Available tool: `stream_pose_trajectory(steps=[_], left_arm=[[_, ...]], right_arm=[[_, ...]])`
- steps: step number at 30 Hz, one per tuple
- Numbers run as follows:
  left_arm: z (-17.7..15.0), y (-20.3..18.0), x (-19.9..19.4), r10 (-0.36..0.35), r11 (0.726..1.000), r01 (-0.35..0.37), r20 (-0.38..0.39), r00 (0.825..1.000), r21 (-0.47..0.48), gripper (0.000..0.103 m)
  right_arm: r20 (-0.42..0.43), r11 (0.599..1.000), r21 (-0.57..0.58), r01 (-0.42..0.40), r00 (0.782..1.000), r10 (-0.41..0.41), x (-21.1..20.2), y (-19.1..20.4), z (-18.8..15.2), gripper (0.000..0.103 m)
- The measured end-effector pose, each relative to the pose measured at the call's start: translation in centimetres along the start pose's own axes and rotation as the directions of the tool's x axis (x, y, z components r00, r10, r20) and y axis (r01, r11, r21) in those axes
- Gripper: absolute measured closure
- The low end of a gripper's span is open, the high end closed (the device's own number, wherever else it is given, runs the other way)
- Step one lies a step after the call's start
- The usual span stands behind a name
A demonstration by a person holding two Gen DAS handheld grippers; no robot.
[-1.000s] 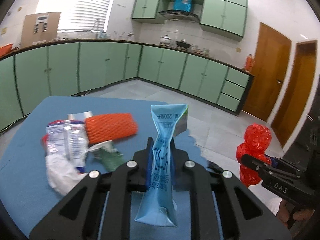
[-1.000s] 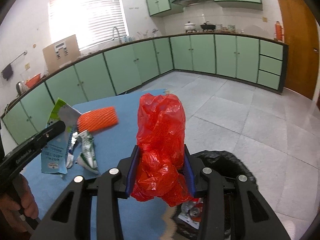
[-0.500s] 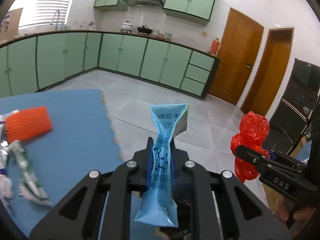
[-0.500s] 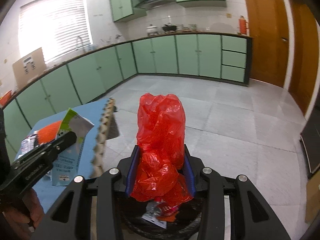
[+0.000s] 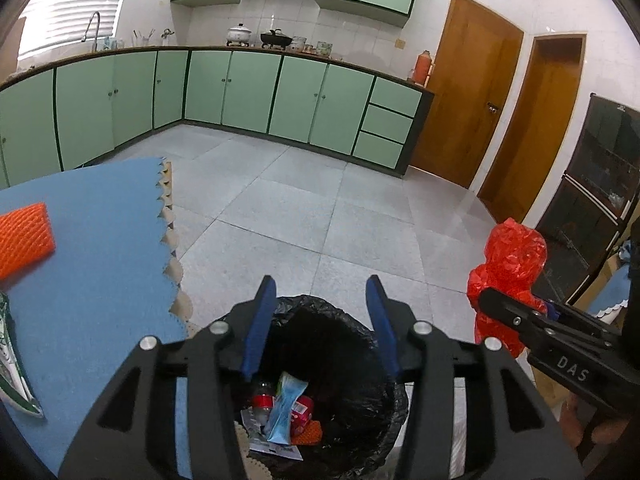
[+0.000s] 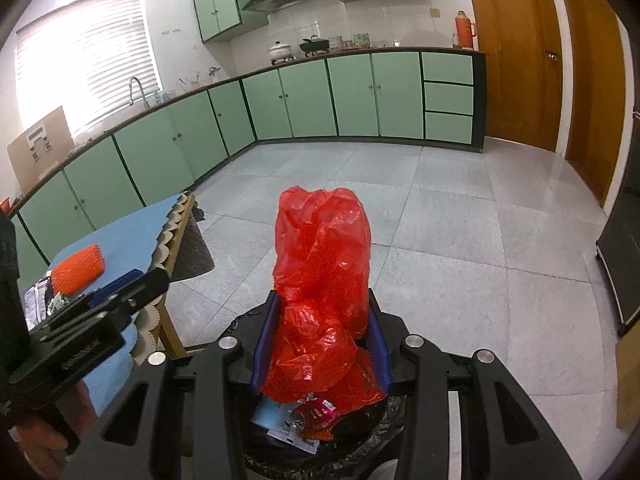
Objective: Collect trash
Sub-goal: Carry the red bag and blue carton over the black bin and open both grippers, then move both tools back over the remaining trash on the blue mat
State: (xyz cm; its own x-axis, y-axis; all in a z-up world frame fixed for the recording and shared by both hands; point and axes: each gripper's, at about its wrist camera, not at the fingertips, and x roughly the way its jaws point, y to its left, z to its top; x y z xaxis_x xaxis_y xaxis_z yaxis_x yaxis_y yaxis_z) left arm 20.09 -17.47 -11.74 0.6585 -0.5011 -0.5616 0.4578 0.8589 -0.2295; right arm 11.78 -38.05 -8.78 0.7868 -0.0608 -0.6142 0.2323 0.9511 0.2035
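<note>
The left gripper [image 5: 320, 320] is hanging empty and spread over the part-filled bin [image 5: 384, 364], the right gripper [image 6: 320, 340] is clutching a red bag [image 6: 324, 264], and wrappers [image 6: 40, 300] are waiting on the table [image 5: 100, 248].

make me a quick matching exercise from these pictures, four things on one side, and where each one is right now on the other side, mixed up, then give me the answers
Things:
1. red plastic bag
2. blue carton
3. orange foam net
4. left gripper

Places or states:
A. lying on the blue table mat
B. open, above the bin
C. clamped in the right gripper
D. inside the black-lined bin

Pairs: 1-C, 2-D, 3-A, 4-B
</note>
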Motion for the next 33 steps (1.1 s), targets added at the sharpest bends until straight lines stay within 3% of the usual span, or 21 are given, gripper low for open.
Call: stream_pose_trajectory(steps=[4,11,13,15,22,33], left_arm=[[0.3,0.6,-0.8,0.037,0.999,-0.036,0.016,0.999,-0.010,0.049],[0.5,3.5,-3.4,0.125,0.991,-0.123,0.043,0.991,-0.045,0.046],[0.5,4.2,-3.9,0.150,0.988,-0.148,0.044,0.988,-0.050,0.045],[0.4,4.8,-4.4,0.173,0.984,-0.170,0.042,0.984,-0.054,0.044],[0.1,6.6,-6.1,0.216,0.974,-0.212,0.042,0.976,-0.074,0.039],[0.1,8.6,-11.0,0.297,0.952,-0.287,0.100,0.950,-0.104,0.022]], right_arm=[[-0.014,1.000,0.004,-0.007,1.000,0.007,0.7,0.1,-0.5,0.063],[-0.067,1.000,-0.009,-0.019,0.998,0.019,3.6,1.3,-1.3,0.061],[-0.086,1.000,-0.022,-0.020,0.996,0.018,4.5,1.9,-1.5,0.056],[-0.098,0.999,-0.033,-0.011,0.995,0.008,5.2,2.3,-1.9,0.040],[-0.058,0.998,-0.055,0.001,0.998,-0.004,4.3,3.5,-1.6,0.019],[0.045,0.994,-0.106,-0.035,0.998,0.040,0.3,7.9,0.4,0.006]])
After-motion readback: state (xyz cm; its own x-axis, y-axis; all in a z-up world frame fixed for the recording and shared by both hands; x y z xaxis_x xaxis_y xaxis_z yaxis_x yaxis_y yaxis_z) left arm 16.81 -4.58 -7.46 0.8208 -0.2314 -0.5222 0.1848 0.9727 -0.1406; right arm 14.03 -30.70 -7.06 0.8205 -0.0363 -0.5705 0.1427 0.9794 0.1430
